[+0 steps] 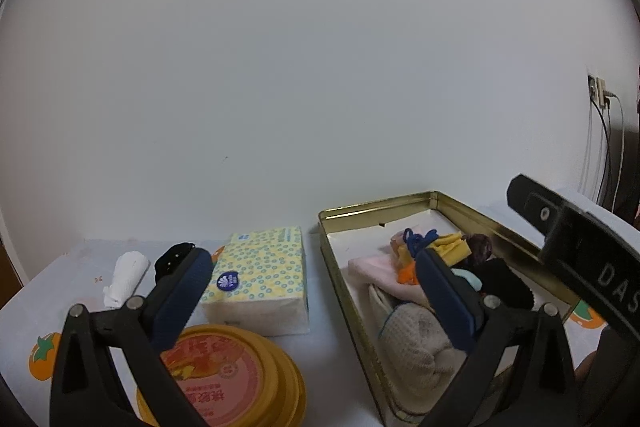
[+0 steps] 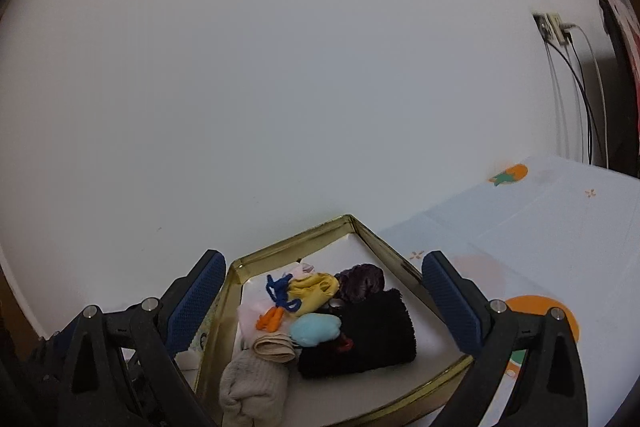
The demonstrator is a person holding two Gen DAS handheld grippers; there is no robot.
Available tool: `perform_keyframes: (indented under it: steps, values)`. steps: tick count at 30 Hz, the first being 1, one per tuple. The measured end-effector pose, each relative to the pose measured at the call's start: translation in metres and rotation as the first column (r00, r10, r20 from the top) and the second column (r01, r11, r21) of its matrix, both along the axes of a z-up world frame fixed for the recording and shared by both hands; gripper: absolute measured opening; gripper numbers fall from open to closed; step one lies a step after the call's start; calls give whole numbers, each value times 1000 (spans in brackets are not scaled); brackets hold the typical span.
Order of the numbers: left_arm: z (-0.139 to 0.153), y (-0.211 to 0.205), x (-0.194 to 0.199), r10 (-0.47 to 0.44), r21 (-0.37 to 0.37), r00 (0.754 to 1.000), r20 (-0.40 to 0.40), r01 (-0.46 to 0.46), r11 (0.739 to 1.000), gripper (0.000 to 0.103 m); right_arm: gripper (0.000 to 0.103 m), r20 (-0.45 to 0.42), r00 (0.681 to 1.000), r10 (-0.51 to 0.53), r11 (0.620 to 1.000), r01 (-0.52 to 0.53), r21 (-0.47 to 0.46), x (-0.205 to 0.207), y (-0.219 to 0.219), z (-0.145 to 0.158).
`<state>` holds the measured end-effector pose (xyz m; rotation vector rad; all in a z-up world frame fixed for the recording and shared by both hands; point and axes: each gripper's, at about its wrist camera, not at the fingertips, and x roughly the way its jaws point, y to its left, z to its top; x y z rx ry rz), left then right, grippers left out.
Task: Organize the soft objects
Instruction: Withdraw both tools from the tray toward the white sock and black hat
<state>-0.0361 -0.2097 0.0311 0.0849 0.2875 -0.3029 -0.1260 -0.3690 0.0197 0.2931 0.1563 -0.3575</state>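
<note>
The soft things lie heaped in the gold tin (image 2: 362, 233), low in the middle of my right camera's frame: a black fleece roll (image 2: 368, 335), a light blue pouf (image 2: 314, 327), a yellow cloth (image 2: 310, 289), a dark purple scrunchie (image 2: 360, 281), a blue cord (image 2: 280, 291), an orange bit (image 2: 270, 319), a pink cloth (image 2: 250, 311) and a cream knit sock (image 2: 252, 387) at the tin's near edge. My right claw (image 2: 320, 303) hangs over that heap with its jaws spread wide and nothing pinched; the blue pads (image 2: 194, 303) stand outside the tin's two long walls. My left claw (image 1: 316, 291) is likewise spread and empty, at the bottom of its frame. Between its fingers lies a dotted tissue pack (image 1: 260, 275) on the fruit-print tablecloth (image 1: 40, 307), with a round yellow lid (image 1: 240, 379) below it and a crumpled white tissue (image 1: 126, 277) at lower left.
</note>
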Motion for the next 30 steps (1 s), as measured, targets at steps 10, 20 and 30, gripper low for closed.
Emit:
perform_keyframes:
  steps: [10, 20, 30]
  values:
    - [-1, 17, -6, -3, -20, 1000, -10, 3, 1000, 103, 100, 85, 996, 36, 993, -27, -113, -18, 34, 5]
    - [-1, 30, -9, -3, -39, 1000, -21, 2, 999, 103, 100, 128, 991, 45, 988, -26, -149, -28, 45, 7]
    - [-1, 32, -12, -11, -34, 1000, -21, 10, 999, 103, 100, 160, 986, 50, 983, -20, -183, -36, 55, 9]
